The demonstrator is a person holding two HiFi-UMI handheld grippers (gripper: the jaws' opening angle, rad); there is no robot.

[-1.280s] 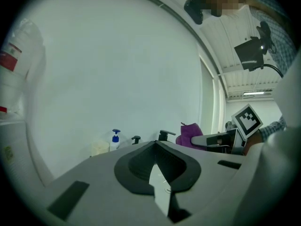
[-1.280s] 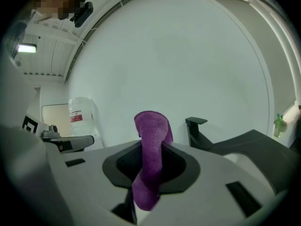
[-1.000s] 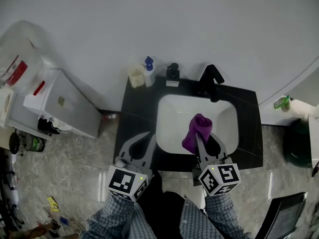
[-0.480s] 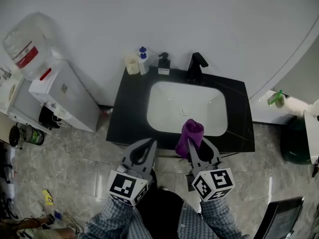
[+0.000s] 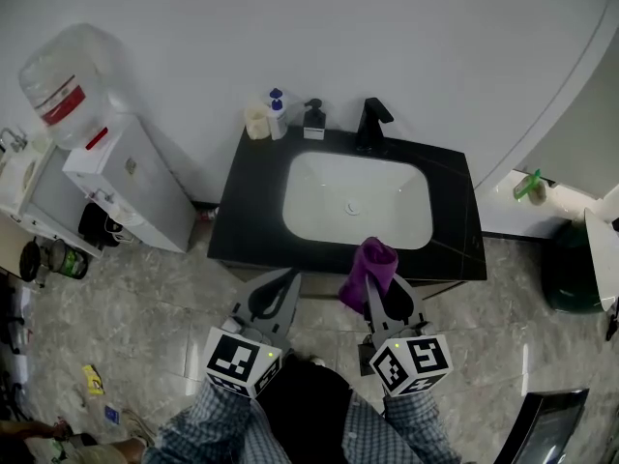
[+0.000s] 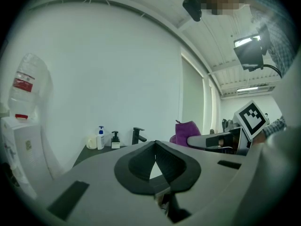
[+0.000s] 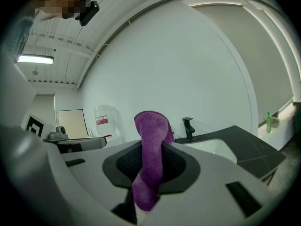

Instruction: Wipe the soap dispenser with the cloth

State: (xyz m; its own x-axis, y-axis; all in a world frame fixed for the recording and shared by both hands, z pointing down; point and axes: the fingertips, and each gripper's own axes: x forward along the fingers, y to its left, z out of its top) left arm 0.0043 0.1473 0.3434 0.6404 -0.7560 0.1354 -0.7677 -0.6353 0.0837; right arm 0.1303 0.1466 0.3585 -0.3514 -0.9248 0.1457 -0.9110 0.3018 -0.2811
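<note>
Two grippers: right gripper [image 5: 375, 280] is pinching the limp, soft cloth [image 5: 369, 259], left gripper [image 5: 286, 278] sitting shut, empty — soap dispenser [image 5: 313, 119], upper centre, looks tippy; brace its body.

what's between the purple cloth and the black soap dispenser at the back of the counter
In the head view, only the white sink basin and the black countertop at its front and back edges lie between the purple cloth and the black soap dispenser.

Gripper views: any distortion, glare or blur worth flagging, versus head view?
Left gripper view: strong fisheye, black corners. Right gripper view: same fisheye, ceiling light blown out, cloth sharp. Head view: milder bend, even light, sink crisp.
</note>
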